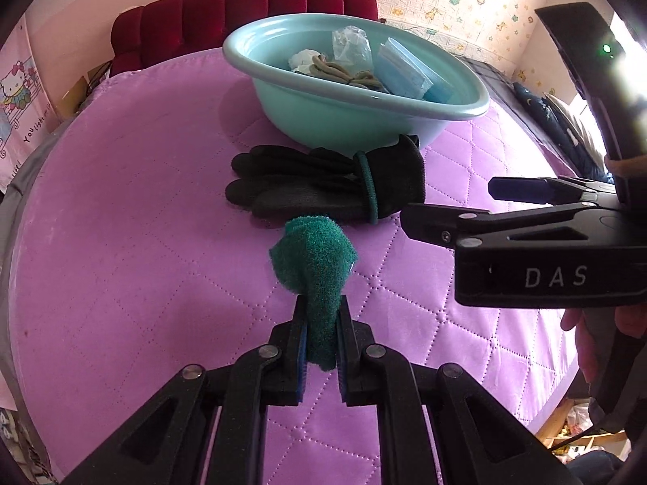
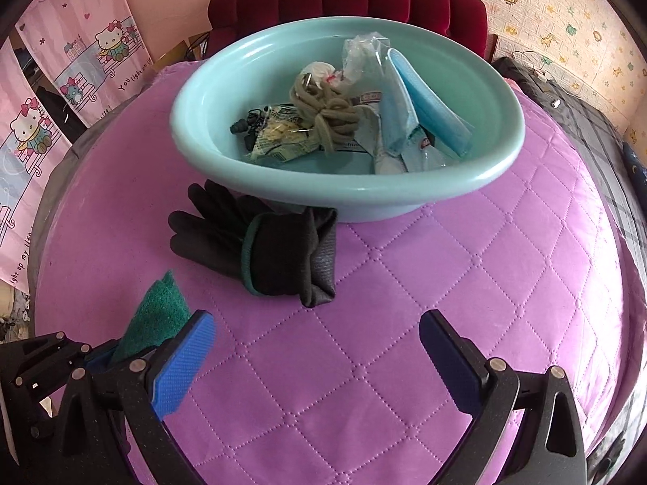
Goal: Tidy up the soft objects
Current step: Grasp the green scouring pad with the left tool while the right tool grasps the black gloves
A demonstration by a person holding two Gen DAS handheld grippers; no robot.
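My left gripper (image 1: 321, 303) is shut on a green scouring pad (image 1: 313, 254), which sticks up past the fingertips above the purple quilt (image 1: 121, 242). Just beyond it lies a pair of black gloves (image 1: 323, 186) bound with a green band, right in front of a teal basin (image 1: 323, 121). The right wrist view shows the gloves (image 2: 259, 242) ahead of my right gripper (image 2: 317, 323). That gripper is open, with nothing between its blue pads (image 2: 186, 359). The basin (image 2: 210, 153) holds blue face masks (image 2: 404, 113), an olive cord (image 2: 327, 117) and plastic bags. The held pad (image 2: 155, 315) shows at lower left.
A dark red padded headboard (image 1: 242, 12) stands behind the basin. A pink cartoon curtain (image 2: 60, 101) hangs at left, patterned wallpaper (image 2: 566, 20) at right. Dark bedding (image 2: 586, 129) lies along the right edge of the bed. A hand (image 1: 582, 335) holds the right gripper.
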